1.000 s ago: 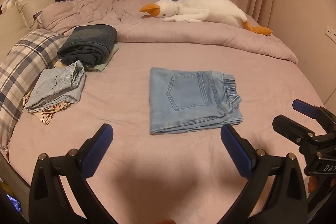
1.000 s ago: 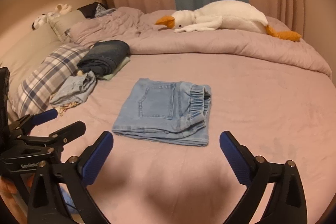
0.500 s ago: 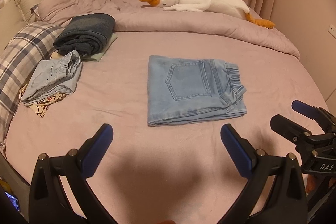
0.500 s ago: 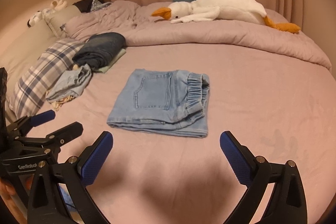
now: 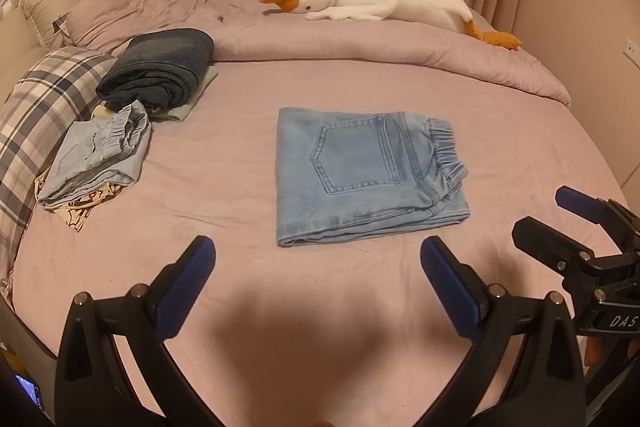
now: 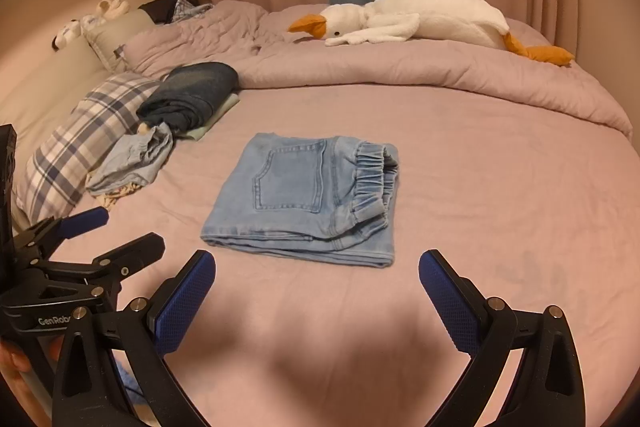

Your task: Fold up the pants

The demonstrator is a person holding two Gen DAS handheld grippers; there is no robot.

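Since the earlier views, both cameras have drawn nearer the pants [image 5: 368,175], which have not moved on the bed [image 5: 240,267]. The pants lie centred, folded into a compact rectangle, pocket up; the folding appears complete. The left tongs [image 5: 318,263] are spread wide, holding nothing and touching nothing. The right tongs [image 6: 316,277] are equally wide apart, empty, short of the pants' near edge.
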